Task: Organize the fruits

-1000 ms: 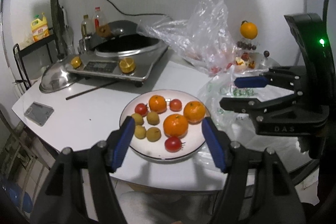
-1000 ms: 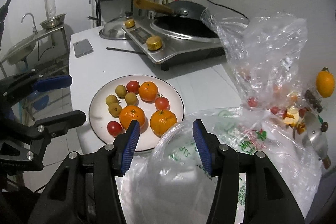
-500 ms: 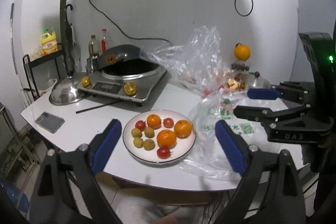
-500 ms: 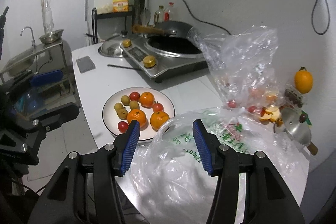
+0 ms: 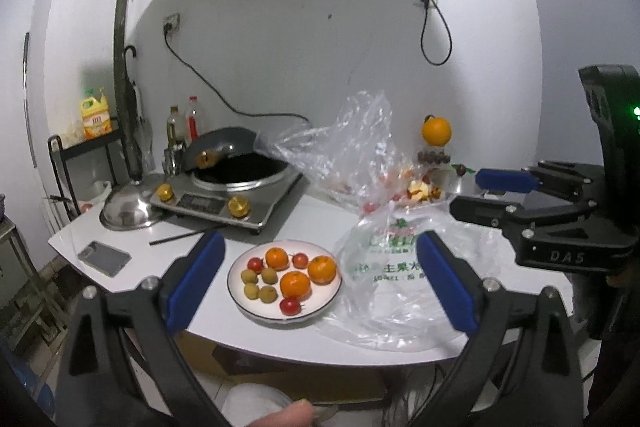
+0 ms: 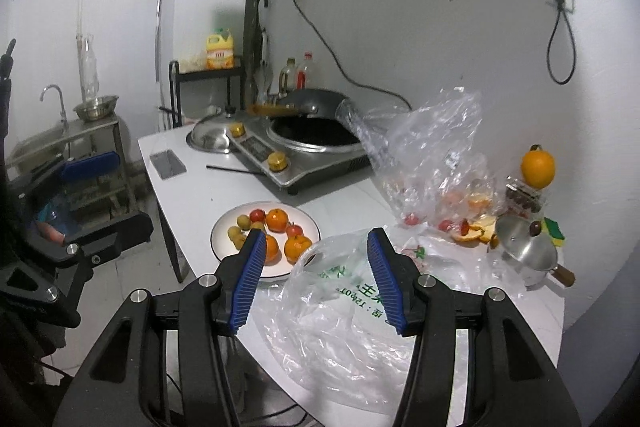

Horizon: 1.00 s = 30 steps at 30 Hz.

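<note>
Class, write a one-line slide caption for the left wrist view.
Open left gripper faces a plate of oranges, tomatoes and small yellow fruits beside a plastic bag.

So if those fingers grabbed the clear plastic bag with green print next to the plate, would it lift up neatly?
Probably not. The clear plastic bag with green print lies crumpled and thin on the white table, so it would likely sag and fold. It looks nearly empty, so probably very light. Its glossy film may slip between the open right gripper's fingers.
</note>
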Each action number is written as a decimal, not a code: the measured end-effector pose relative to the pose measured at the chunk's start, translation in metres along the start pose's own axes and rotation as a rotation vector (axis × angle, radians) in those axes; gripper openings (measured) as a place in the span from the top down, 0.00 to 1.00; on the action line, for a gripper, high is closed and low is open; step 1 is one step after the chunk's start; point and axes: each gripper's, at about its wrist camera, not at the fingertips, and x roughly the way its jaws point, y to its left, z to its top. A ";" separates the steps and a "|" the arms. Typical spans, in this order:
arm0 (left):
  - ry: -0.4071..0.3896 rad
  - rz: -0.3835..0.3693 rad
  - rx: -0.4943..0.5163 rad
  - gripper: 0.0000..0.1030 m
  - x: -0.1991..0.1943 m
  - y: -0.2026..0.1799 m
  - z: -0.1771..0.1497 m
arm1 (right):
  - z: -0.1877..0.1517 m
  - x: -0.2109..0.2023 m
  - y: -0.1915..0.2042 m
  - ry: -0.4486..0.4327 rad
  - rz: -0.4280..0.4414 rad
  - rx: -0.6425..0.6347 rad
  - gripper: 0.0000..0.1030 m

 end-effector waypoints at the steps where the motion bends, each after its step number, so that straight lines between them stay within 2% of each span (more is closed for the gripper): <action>1: -0.008 0.002 0.002 0.05 -0.005 -0.002 0.002 | 0.001 -0.007 0.000 -0.014 -0.004 0.002 0.46; 9: -0.078 0.035 0.028 0.05 -0.041 -0.019 0.014 | 0.007 -0.053 0.005 -0.107 -0.023 0.016 0.39; 21: -0.208 0.029 0.012 0.05 -0.098 -0.025 0.032 | 0.012 -0.125 0.018 -0.246 -0.088 0.006 0.37; 26: -0.259 0.050 0.013 0.01 -0.119 -0.025 0.044 | 0.017 -0.149 0.017 -0.303 -0.118 0.024 0.28; 30: -0.281 0.053 0.033 0.01 -0.129 -0.031 0.049 | 0.018 -0.163 0.011 -0.336 -0.136 0.044 0.27</action>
